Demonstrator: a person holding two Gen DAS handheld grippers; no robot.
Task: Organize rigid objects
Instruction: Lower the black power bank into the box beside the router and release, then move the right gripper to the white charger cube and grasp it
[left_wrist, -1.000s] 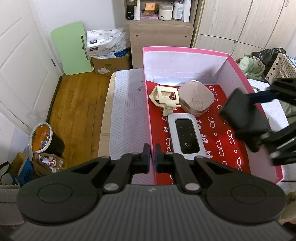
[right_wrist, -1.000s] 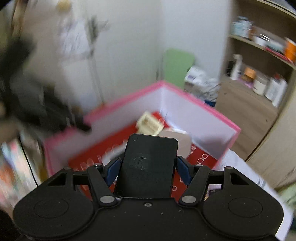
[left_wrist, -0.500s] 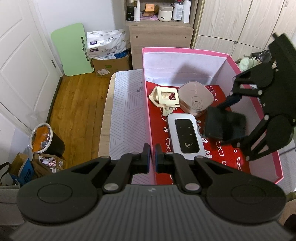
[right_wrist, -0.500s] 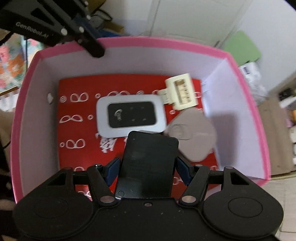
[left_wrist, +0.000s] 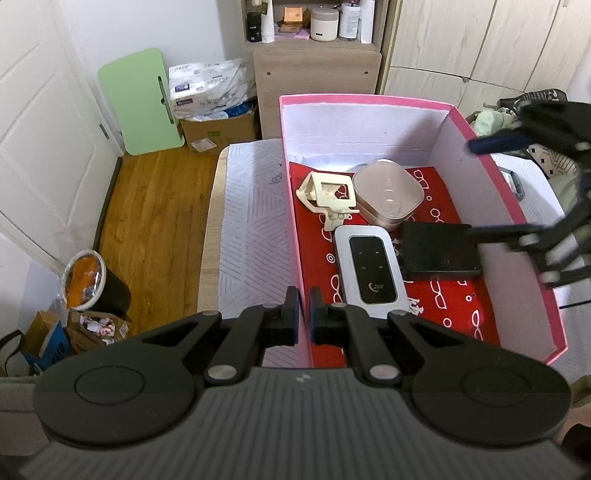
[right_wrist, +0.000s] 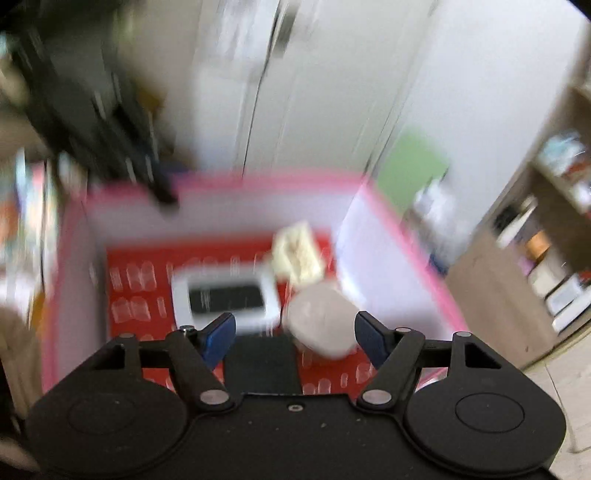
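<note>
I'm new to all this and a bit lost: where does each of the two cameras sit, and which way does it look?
Left wrist: on the left gripper, jaws shut, looking down into the pink box; the right gripper's fingers show at right.
Right wrist: on the right gripper, jaws open, facing the box from the opposite side, blurred.
Both show the white device and black slab.

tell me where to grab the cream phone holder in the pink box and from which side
Probably from above, jaws closed across the two long edges of the cream phone holder's open rectangular frame. It lies flat on the red liner, with the pink box's wall and the rounded beige case crowding its sides.
</note>
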